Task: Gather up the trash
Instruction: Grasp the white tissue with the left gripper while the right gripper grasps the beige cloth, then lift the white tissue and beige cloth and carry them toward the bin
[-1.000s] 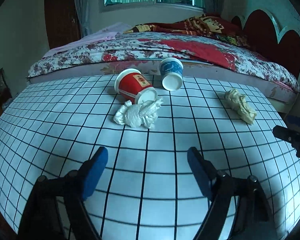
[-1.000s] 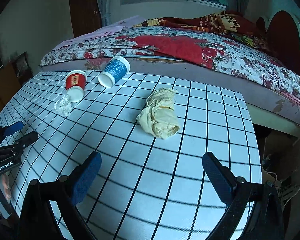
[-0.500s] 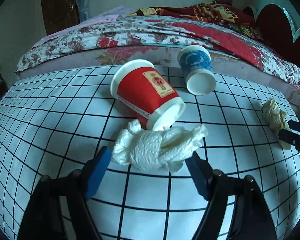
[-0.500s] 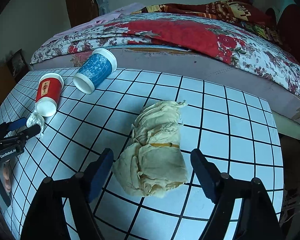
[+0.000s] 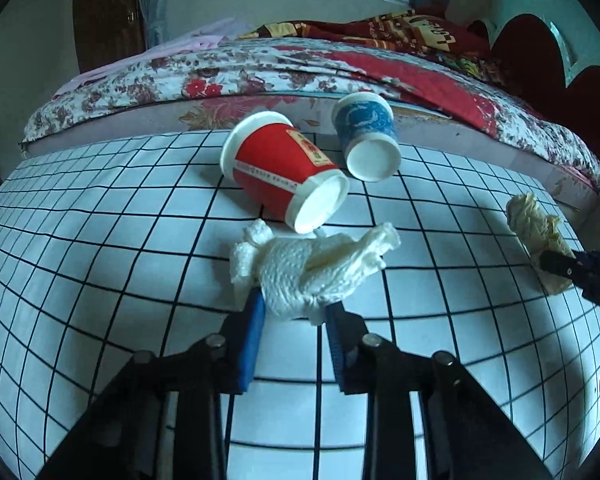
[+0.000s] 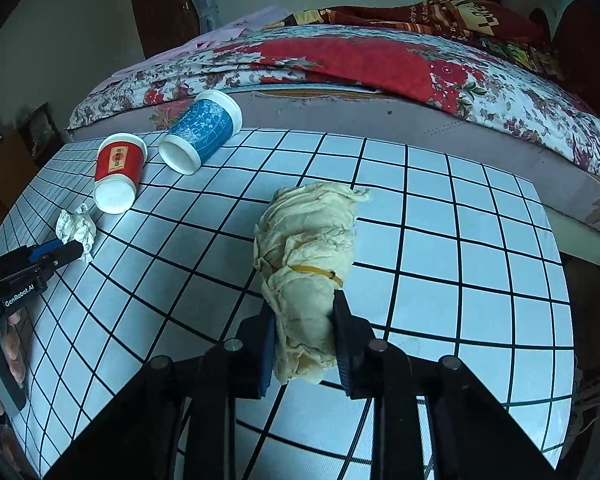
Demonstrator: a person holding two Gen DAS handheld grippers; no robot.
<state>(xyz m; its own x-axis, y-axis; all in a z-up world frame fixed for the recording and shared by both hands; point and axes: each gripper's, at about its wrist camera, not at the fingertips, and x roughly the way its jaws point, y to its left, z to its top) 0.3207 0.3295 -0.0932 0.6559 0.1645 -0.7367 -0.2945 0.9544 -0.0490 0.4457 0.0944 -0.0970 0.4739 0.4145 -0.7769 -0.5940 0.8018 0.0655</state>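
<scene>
Left wrist view: both my tongs just clamped shut.
Left gripper (image 5: 294, 312) pinches white tissue (image 5: 312, 268) just before the red cup (image 5: 282, 170); right gripper (image 6: 304, 338) pinches beige wad (image 6: 306, 264), well right of it. Lifting next.

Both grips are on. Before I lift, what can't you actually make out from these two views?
- Trash bin: in neither view.
- Inside of the red cup and the blue cup: both lie with their bases toward the cameras.
- Near end of the beige wad, left wrist view: hidden by the right hand-held gripper.
</scene>
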